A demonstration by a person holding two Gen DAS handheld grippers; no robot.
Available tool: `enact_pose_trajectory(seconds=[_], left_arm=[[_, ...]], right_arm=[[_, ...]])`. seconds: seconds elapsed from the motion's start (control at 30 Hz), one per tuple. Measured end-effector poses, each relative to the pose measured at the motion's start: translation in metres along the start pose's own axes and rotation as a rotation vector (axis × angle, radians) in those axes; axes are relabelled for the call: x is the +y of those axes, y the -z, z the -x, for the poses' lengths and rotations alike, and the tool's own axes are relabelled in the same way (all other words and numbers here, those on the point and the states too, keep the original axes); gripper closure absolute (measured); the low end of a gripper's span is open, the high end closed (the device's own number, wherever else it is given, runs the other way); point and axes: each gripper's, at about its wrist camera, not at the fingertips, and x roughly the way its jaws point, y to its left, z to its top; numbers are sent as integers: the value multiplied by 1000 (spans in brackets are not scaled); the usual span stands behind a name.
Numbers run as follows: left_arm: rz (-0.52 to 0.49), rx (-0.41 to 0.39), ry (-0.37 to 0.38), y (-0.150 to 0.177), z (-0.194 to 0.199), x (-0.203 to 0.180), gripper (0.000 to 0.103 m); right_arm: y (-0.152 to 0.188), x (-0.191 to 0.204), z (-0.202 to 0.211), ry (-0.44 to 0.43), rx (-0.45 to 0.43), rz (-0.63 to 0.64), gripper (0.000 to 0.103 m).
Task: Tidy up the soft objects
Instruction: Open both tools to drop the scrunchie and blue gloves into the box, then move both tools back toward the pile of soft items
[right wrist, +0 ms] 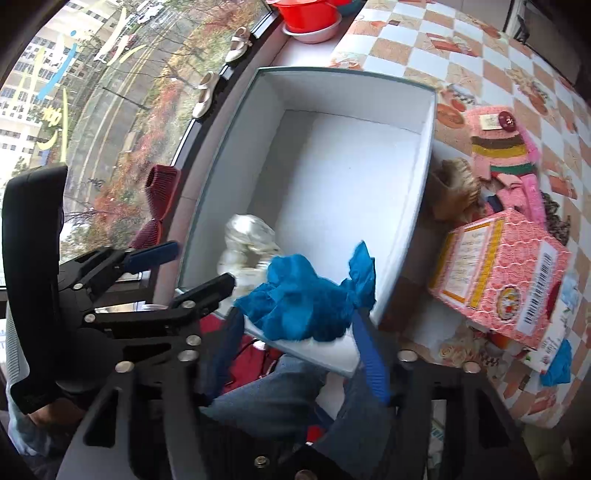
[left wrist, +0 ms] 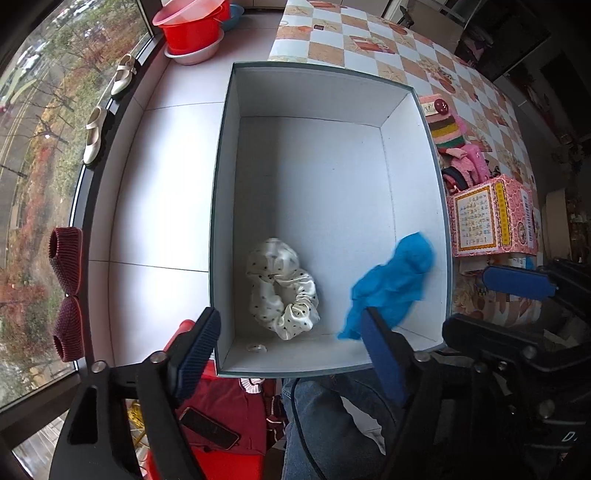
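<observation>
Across the middle of both views a large white-lined box (left wrist: 314, 166) with a grey-green rim is seen from above, most of its floor bare and open. At the right of both views the box's outer wall stands near a pink patterned carton (right wrist: 498, 273); a yellow-framed label and a barcode are carried on it, but the print is too small to be read. Above the carton a striped knitted piece (right wrist: 498, 151) with a small tag and a dark red button is laid on the checked tablecloth (left wrist: 369, 44); the tag's writing cannot be made out. At the top of the left wrist view a red basin (left wrist: 192, 26) is set in a pale bowl. Along the window ledge at the left, cream shoes (left wrist: 94, 134) and dark red knitted slippers (left wrist: 66, 295) are lined up.

Near the box's lower left corner a white satin scrunchie (left wrist: 282, 288) with dark dots is lying on the floor of the box. Over the lower right corner a crumpled blue cloth (right wrist: 306, 299) is seen, blurred; whether it has reached the floor cannot be told.

Around that cloth the right gripper (right wrist: 299, 343) is seen with its blue pads parted, the cloth between them with nothing pinched. Above the near rim the left gripper (left wrist: 291, 343) is spread wide and empty.
</observation>
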Motion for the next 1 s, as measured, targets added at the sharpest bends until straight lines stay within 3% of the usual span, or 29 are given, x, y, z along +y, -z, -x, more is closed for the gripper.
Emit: enact_pose_trajectory(seconds=[0.1, 0.17, 0.23, 0.37, 0.67, 0.8, 1.0], left_arm=[[33, 13, 26, 0, -3, 7, 17], [44, 18, 21, 0, -4, 9, 9], [55, 25, 0, -1, -4, 11, 7], [71, 21, 9, -2, -2, 17, 6], [80, -5, 54, -14, 12, 19, 6], [61, -4, 117, -27, 19, 14, 6], [-22, -12, 141, -50, 28, -6, 6]], right_arm=[[0, -3, 2, 1, -7, -15, 32], [0, -3, 3, 36, -10, -16, 23], [0, -4, 6, 47, -21, -19, 23], [-2, -3, 12, 95, -46, -7, 11], [-6, 6, 34, 141, -138, 31, 11], [-8, -2, 53, 132, -195, -23, 11], [-7, -25, 89, 85, -280, -155, 11]])
